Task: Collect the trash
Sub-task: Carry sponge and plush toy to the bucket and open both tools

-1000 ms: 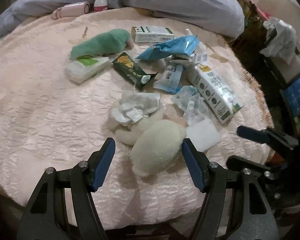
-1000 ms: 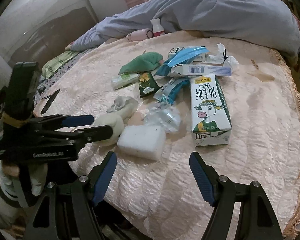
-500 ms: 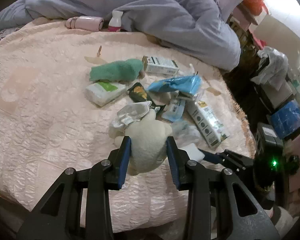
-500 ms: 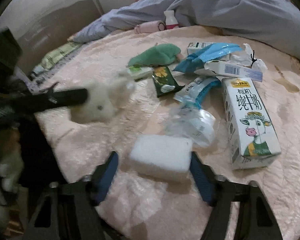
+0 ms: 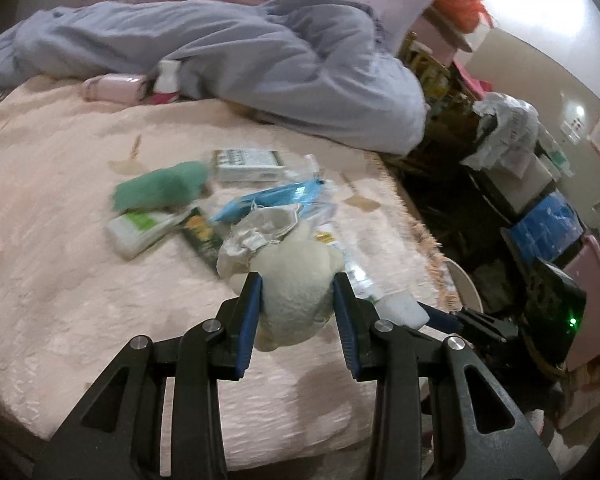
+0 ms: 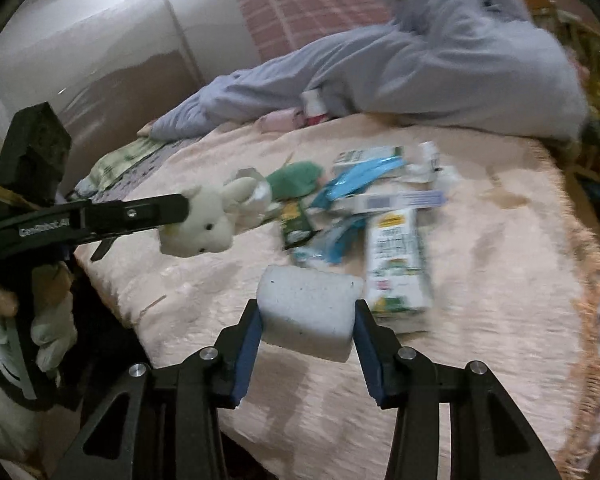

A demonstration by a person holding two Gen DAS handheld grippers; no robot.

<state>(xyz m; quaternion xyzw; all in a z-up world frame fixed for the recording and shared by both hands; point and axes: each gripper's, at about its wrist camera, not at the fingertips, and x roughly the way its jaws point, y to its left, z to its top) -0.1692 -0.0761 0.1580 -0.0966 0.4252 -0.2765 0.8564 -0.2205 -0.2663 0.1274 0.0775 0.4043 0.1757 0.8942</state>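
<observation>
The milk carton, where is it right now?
The milk carton lies flat on the pink bedspread, right of centre in the right wrist view, just beyond and right of the white sponge block, near the blue wrapper.

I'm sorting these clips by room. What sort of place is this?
Most likely a bedroom: litter lies on a quilted pink bedspread, a rumpled grey-blue duvet is heaped along its far side, and cluttered shelves stand beside the bed.

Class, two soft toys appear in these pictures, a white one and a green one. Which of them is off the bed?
The white plush toy: the left gripper is clamped on it, clear of the bedspread. The green plush toy lies among the litter.
</observation>
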